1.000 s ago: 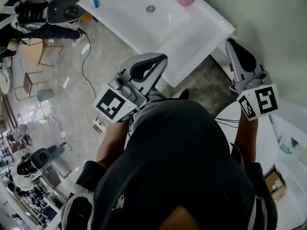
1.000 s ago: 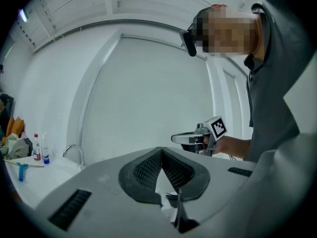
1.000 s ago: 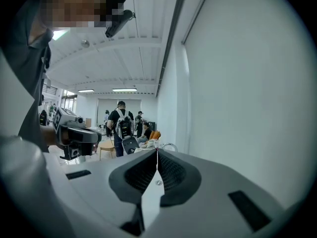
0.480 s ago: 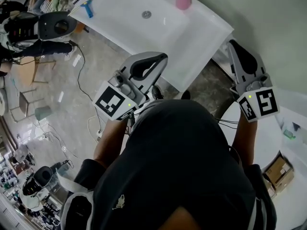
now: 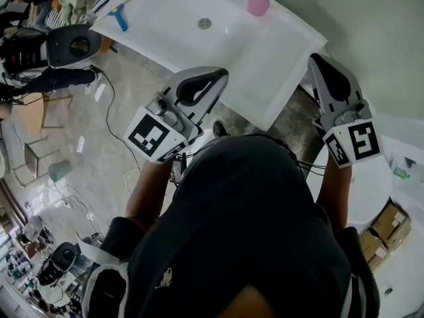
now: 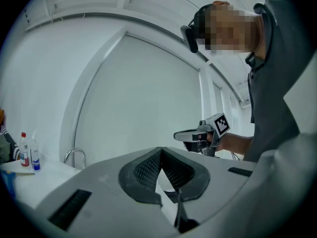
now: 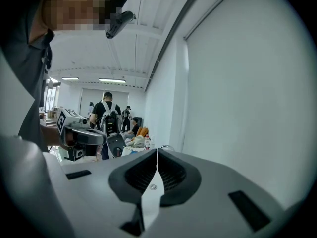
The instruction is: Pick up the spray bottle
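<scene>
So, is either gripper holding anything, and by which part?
Nothing is held. The left gripper and right gripper are shut and empty; the pink spray bottle stands untouched on the sink.

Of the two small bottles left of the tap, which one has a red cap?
The left bottle; the right bottle has a white top.

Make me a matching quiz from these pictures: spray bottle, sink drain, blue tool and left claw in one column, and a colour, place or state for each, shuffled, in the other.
Column one:
1. spray bottle
2. drain
3. blue tool
4. left claw

Column two:
A. shut, nothing in it
B. in the bowl of the sink
C. pink
D. lying on the sink's left ledge

Pairs: 1-C, 2-B, 3-D, 4-A.
</scene>
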A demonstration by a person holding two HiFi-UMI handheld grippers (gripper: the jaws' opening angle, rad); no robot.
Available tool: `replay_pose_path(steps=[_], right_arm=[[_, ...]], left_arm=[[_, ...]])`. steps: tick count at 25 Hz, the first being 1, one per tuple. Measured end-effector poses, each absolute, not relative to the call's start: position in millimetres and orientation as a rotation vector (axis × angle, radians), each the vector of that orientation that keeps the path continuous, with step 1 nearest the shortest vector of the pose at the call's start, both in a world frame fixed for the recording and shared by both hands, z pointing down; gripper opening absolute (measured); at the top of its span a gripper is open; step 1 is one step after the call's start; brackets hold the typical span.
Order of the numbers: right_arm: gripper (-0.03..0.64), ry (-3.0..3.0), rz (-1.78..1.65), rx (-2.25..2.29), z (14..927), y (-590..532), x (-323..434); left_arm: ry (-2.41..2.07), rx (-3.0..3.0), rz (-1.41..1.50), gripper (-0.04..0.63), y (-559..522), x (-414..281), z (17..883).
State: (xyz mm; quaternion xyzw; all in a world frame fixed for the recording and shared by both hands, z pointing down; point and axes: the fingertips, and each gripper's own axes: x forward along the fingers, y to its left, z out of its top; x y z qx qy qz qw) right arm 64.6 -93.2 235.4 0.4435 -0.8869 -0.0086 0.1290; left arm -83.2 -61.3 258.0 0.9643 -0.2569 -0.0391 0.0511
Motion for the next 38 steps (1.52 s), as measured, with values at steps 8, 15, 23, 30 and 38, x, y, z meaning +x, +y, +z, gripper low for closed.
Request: replay_pose_path(steps=[8,15,23,30,38], right_arm=[[0.009,-2.575,-0.003,1.234,227.8,-137.0,82.8],[0.009,-2.642,0.011,1.130,232.4,-182.3,93.9],[0.009,-2.732,0.021,1.014,245.8,-183.6,143.7],[0.009,-2.762,0.035,0.926,254.4,-207.2,134.8],[0.009,-2.713,0.049,0.965,258.3,-206.1,133.0]], left_arm=[[-0.833,2.896,-0.117,0.005,-102.2,-66.2,249.9],[-0.945,2.853,-0.087,0.005,-128.0,-48.1,249.0],[-1.057,2.833,-0.037,0.005,-116.9,17.3,252.7],[-1.159,2.782,-0.018,0.005,-129.6,7.2,259.8],[-1.091,2.786,-0.049,0.005,-130.6,5.0,261.8]])
